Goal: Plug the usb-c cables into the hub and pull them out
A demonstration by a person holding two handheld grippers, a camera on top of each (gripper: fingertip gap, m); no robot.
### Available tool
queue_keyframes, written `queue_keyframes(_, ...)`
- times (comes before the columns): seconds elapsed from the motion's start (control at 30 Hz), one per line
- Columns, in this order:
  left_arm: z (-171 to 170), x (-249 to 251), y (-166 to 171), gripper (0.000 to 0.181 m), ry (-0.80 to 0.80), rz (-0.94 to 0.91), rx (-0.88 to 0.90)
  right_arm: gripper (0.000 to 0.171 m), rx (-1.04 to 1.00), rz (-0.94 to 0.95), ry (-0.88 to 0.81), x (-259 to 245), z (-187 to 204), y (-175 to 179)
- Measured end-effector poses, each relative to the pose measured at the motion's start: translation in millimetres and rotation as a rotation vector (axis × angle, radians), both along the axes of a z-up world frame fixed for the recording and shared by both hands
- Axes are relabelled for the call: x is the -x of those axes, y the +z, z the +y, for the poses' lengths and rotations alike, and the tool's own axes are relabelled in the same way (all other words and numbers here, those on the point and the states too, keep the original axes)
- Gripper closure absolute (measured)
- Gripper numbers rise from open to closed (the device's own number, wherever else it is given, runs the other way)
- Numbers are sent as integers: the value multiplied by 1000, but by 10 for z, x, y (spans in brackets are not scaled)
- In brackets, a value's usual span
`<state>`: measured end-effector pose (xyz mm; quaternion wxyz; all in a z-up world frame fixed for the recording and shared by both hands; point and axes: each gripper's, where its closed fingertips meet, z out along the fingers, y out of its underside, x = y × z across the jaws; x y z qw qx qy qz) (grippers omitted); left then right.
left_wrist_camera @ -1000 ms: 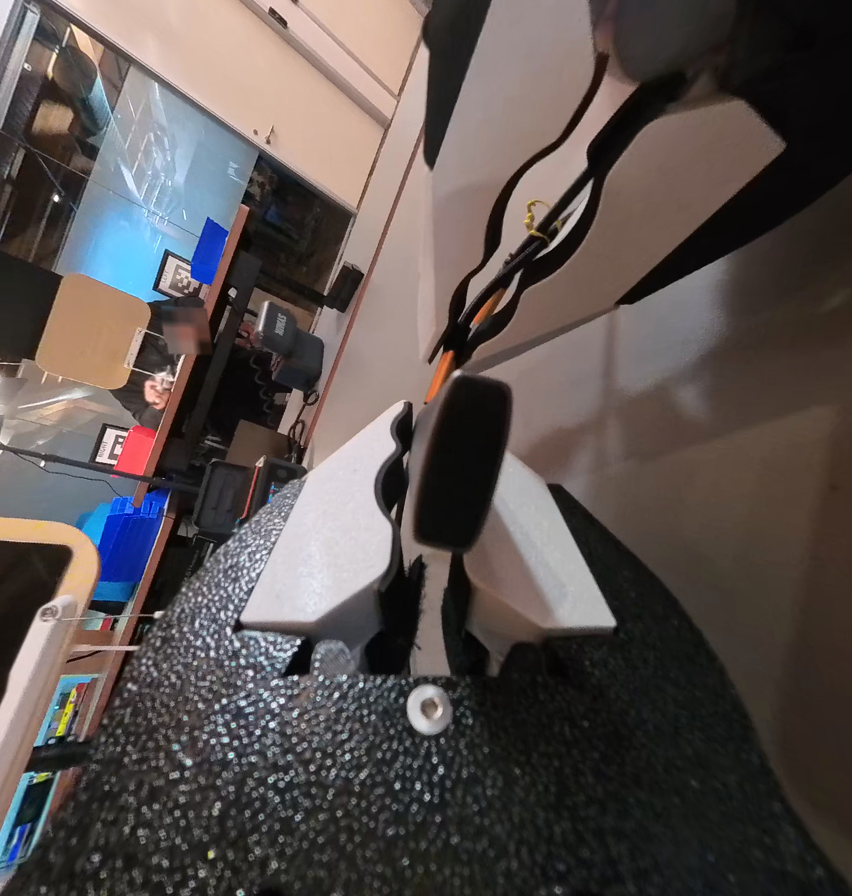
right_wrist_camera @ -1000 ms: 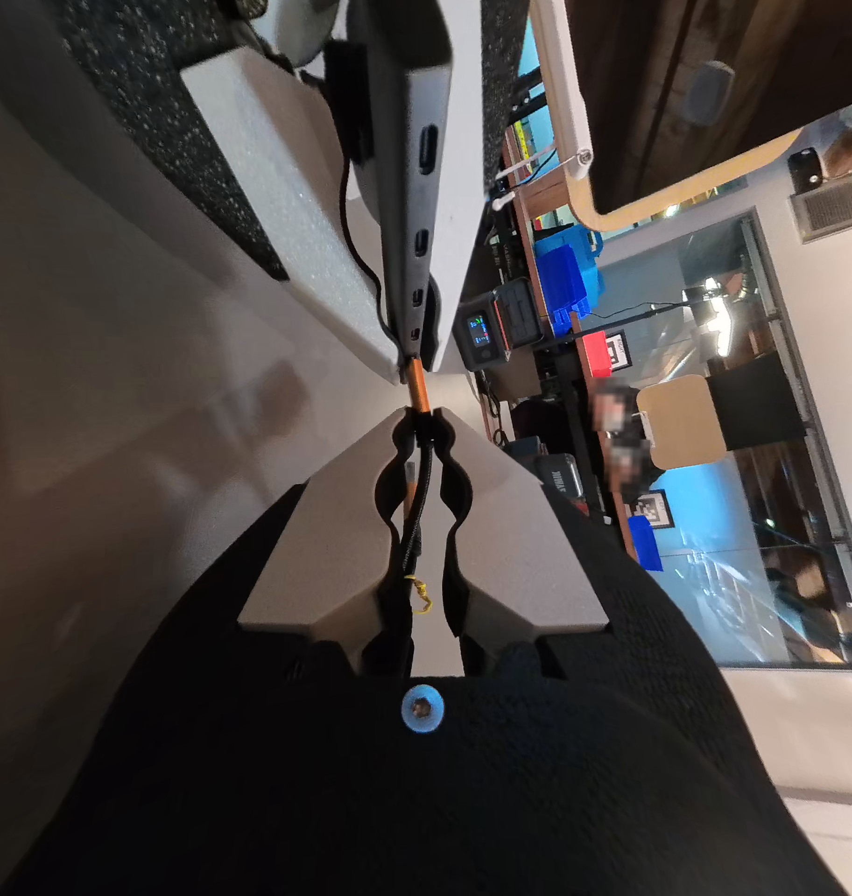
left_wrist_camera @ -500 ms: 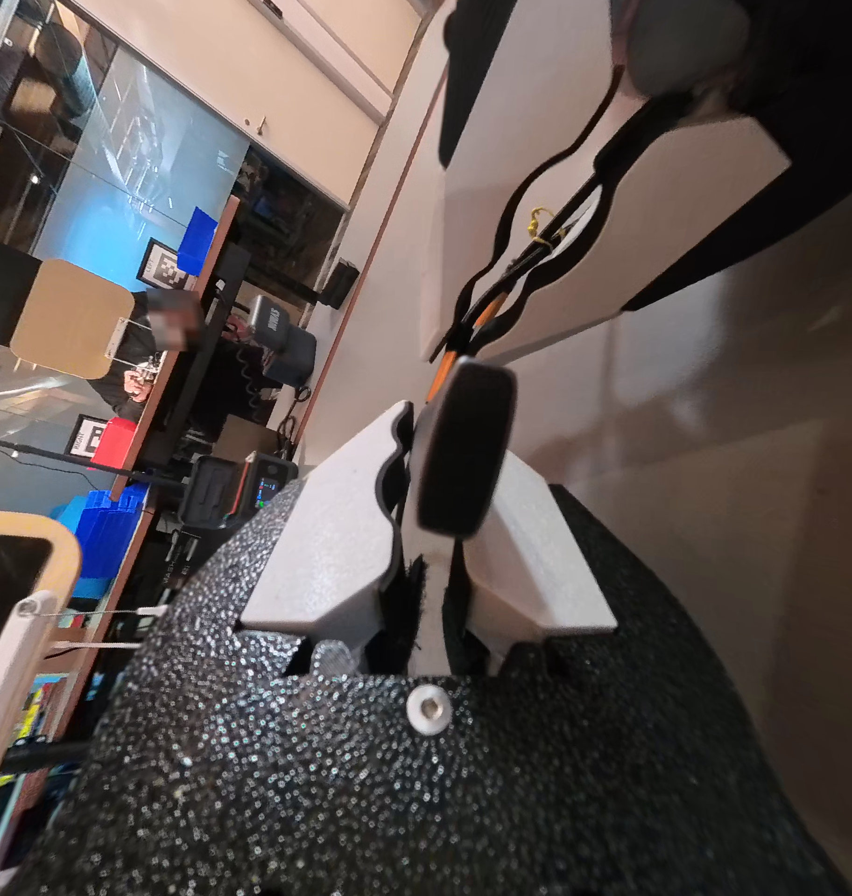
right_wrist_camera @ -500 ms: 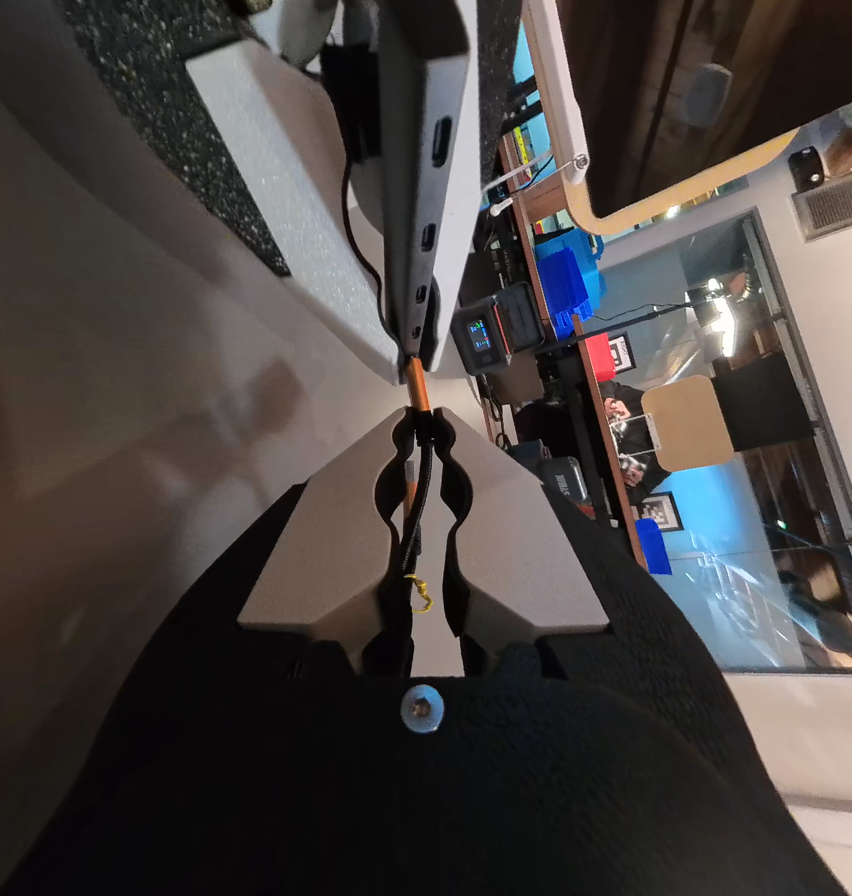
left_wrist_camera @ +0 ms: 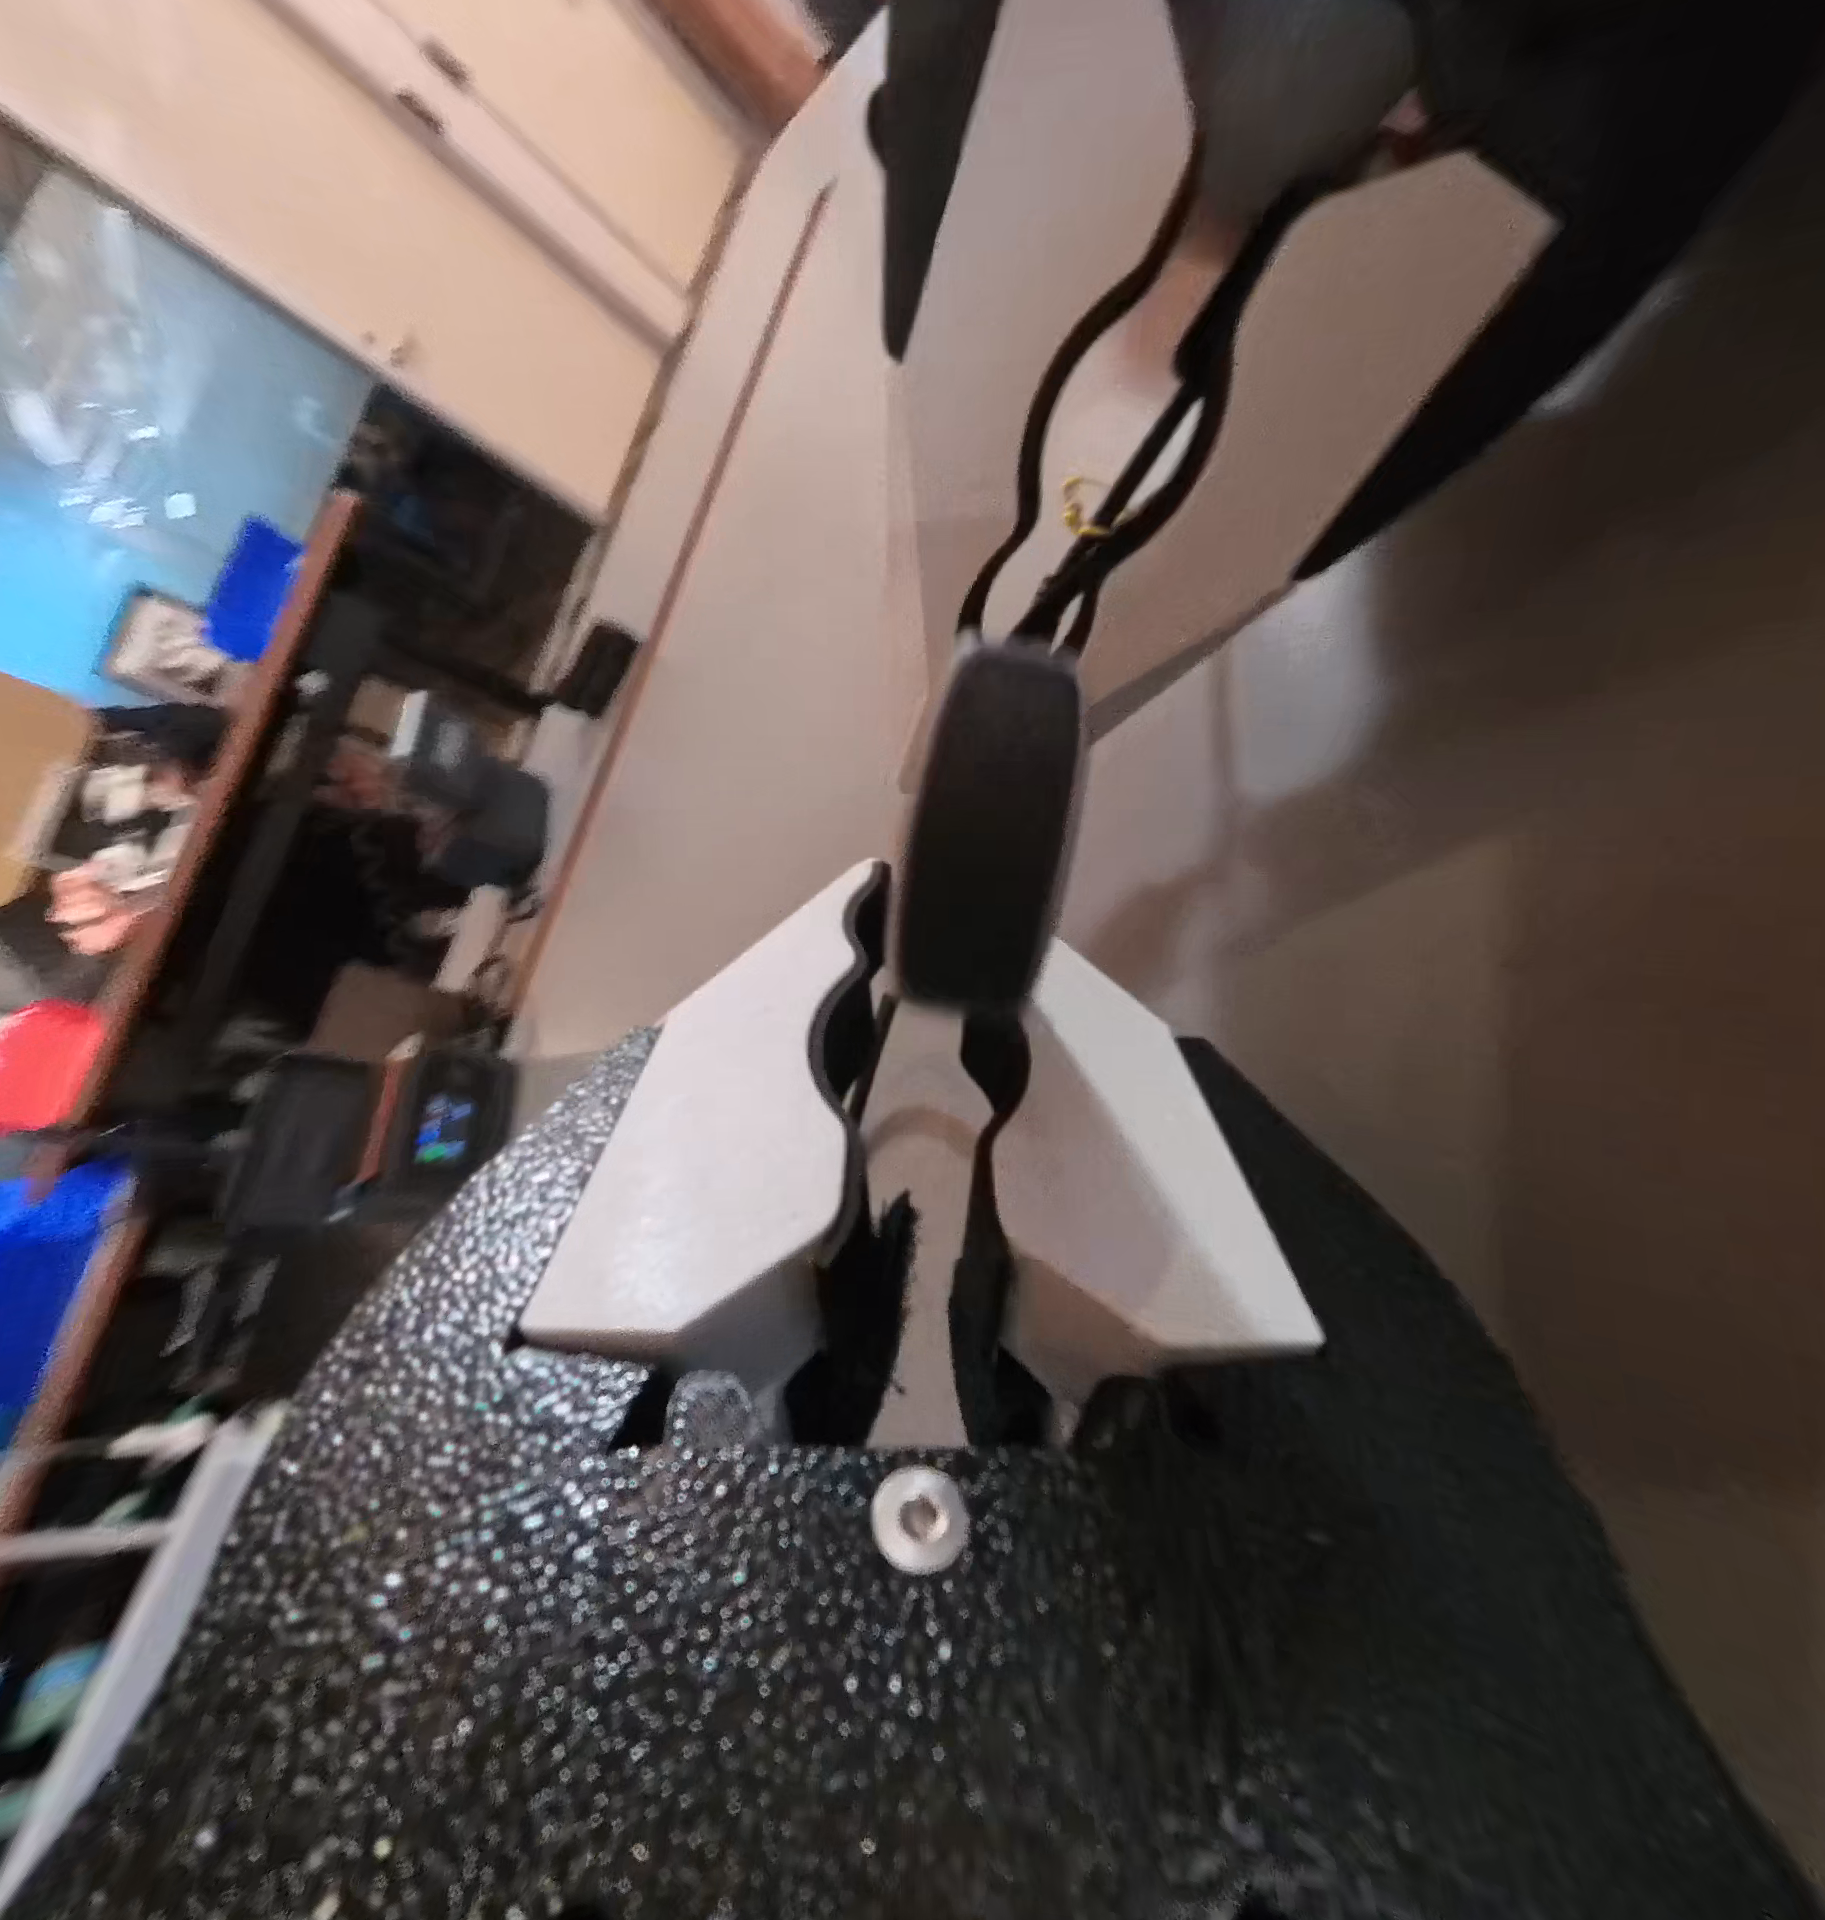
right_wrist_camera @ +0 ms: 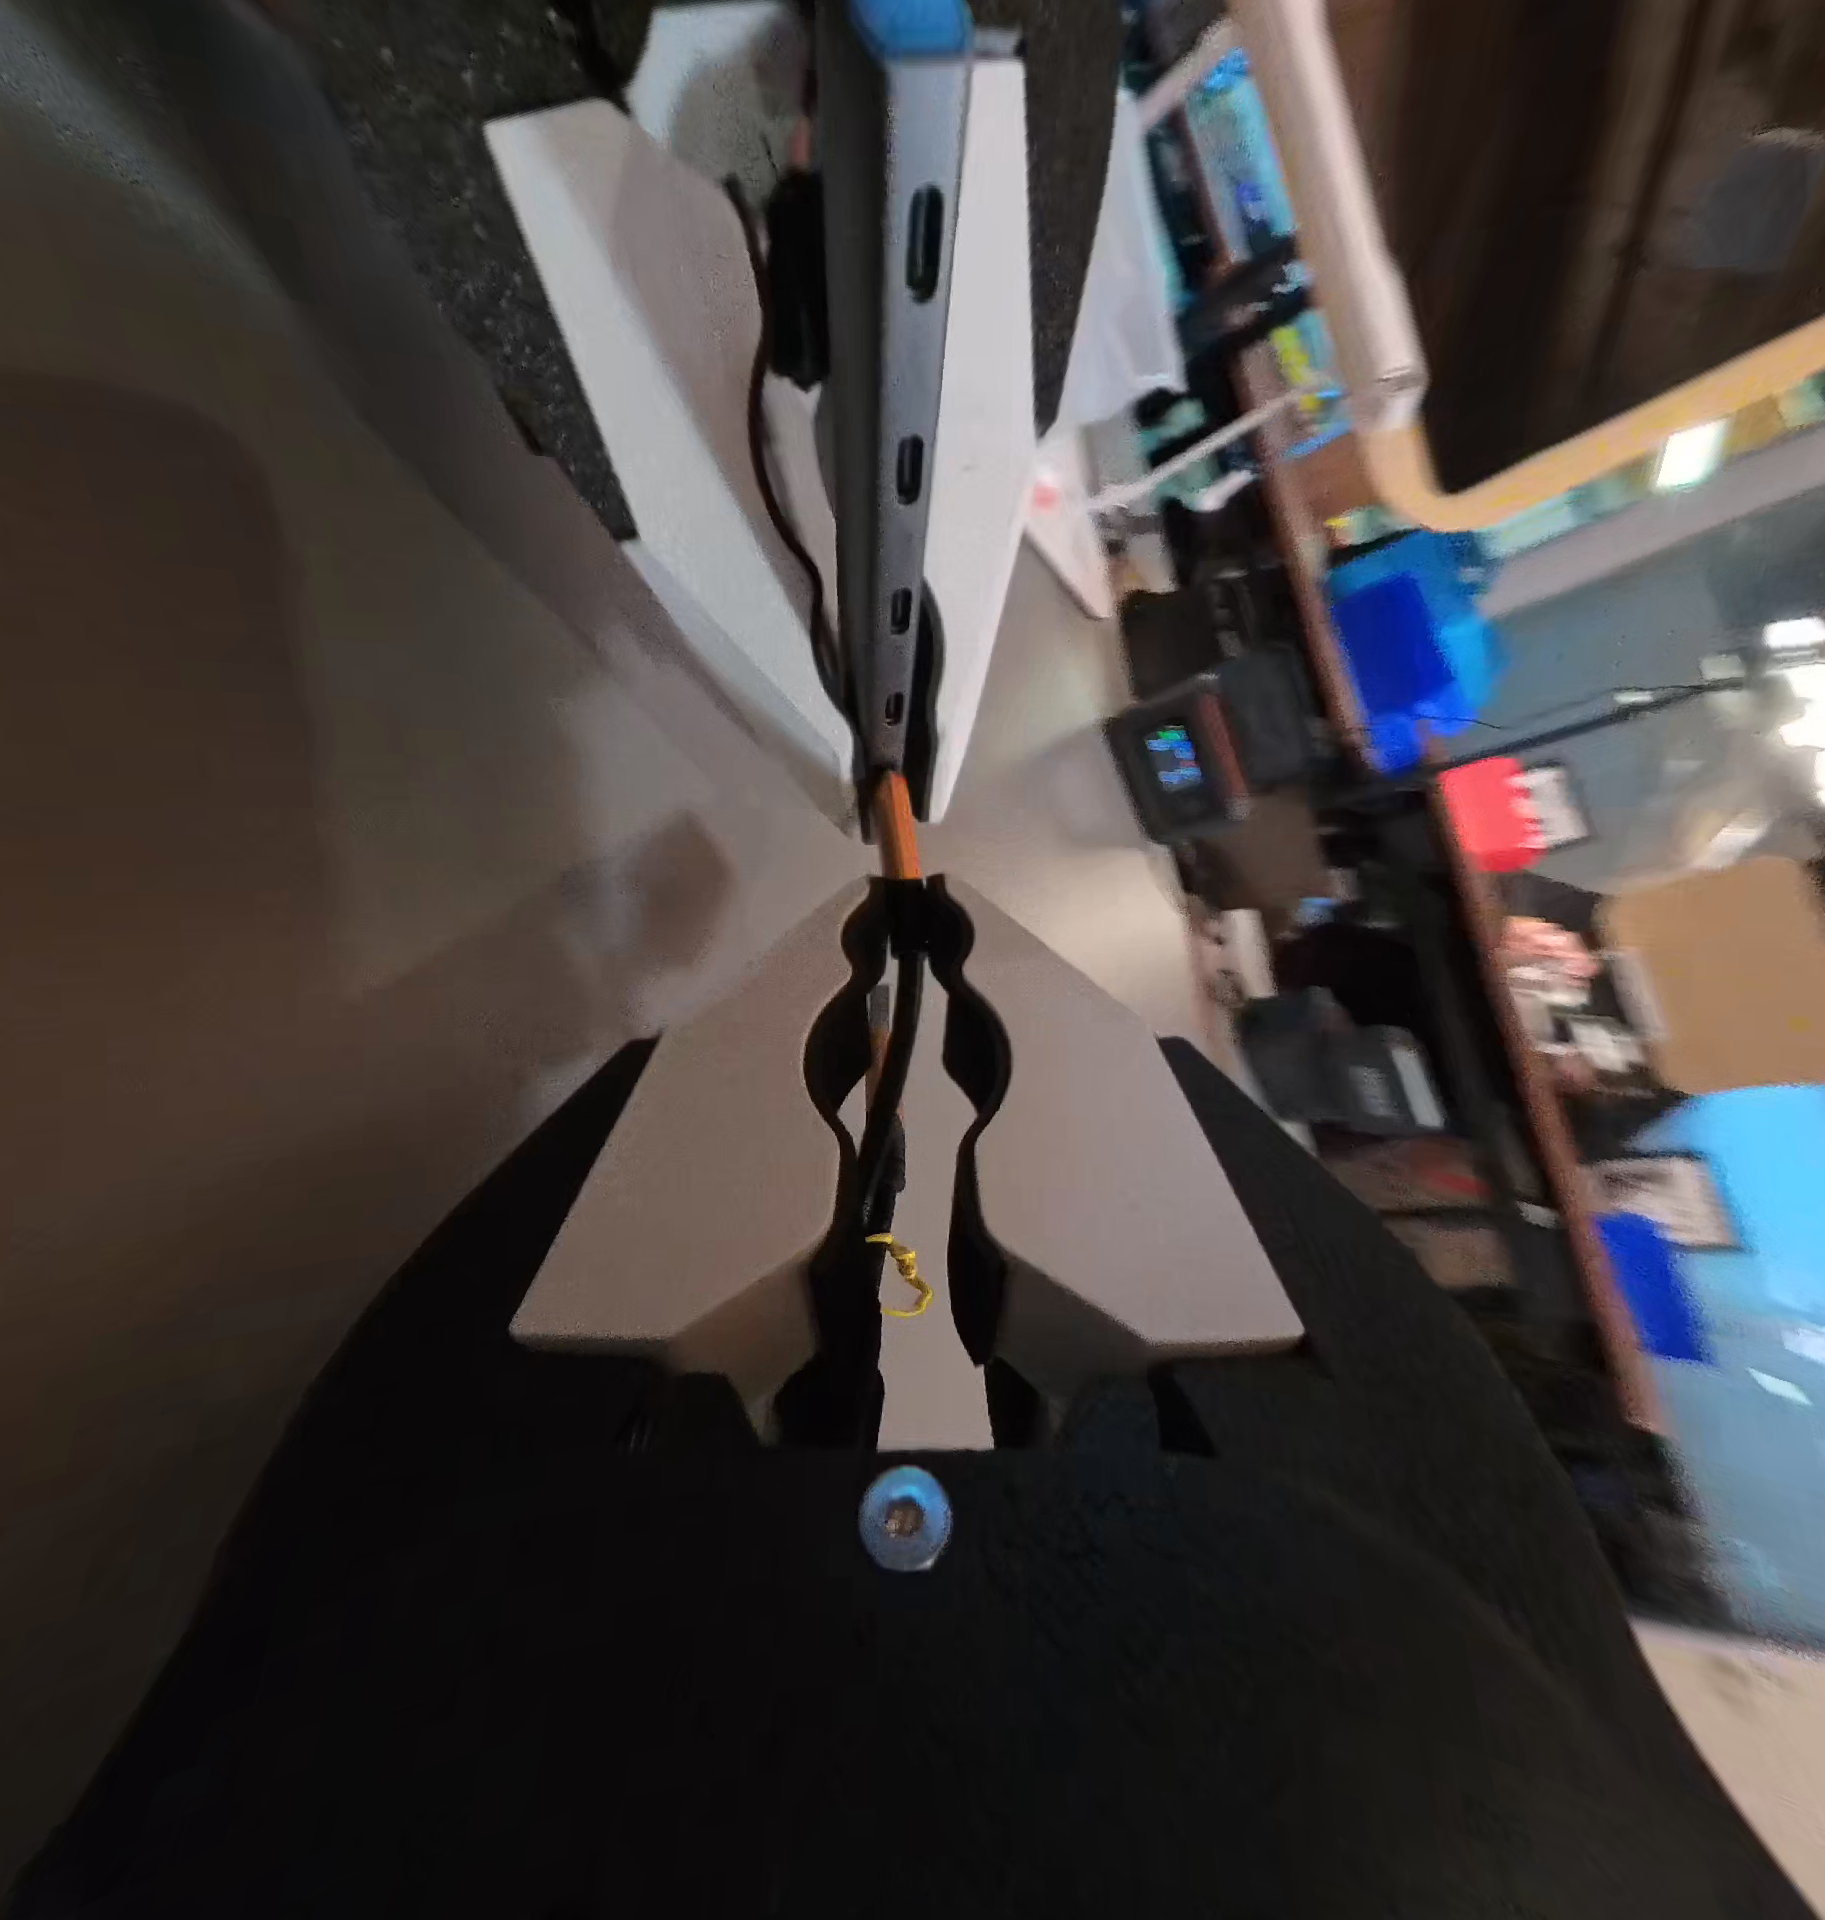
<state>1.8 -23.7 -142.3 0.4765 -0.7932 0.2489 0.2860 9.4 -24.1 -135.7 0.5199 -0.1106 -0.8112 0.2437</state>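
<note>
The left gripper (left_wrist_camera: 975, 925), clamped on the hub (right_wrist_camera: 892, 416), has swung round; the right gripper (right_wrist_camera: 906, 899) still pinches the cable (right_wrist_camera: 900, 831), its plug apparently seated.

The left claw (left_wrist_camera: 975, 977) is clamped tight, tip to tip with the right claw (right_wrist_camera: 906, 904), likewise clamped.

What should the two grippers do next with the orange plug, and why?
Probably pull the right gripper straight back, away from the hub. Its fingers are shut on the cable, and the orange plug meets the hub's end. The left gripper is shut on the hub, so it can brace against the pull.
</note>
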Motion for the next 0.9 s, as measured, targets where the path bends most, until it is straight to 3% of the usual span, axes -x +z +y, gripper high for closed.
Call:
queue_keyframes(0.03,-33,-91,-37,172,-65,-42,19,164,36,-54,20,-74,-42,-28)
queue_keyframes(0.27,-77,-437,-9,172,-236,-149,33,165,70,-111,-50,-410,-109,9)
queue_keyframes(0.4,-229,-802,210,173,-384,-371,21,166,250,-169,18,-724,-287,228)
queue_keyframes(0.57,-291,-1028,313,173,-456,-353,1,166,154,-239,2,-929,-332,310)
queue_keyframes(0.6,-301,-1003,306,173,-445,-330,6,166,132,-247,-47,-953,-230,301)
queue_keyframes(0.63,-318,-726,223,173,-328,-224,35,166,79,-241,-164,-1003,68,302)
queue_keyframes(0.67,-383,-473,165,173,-250,-186,53,166,114,-224,-229,-1093,286,381)
queue_keyframes(0.73,-426,-572,432,173,-336,-442,-68,166,288,-143,-196,-1222,339,697)
queue_keyframes(0.9,-216,-697,382,173,-290,-267,-82,165,256,79,-228,-1154,296,1295)
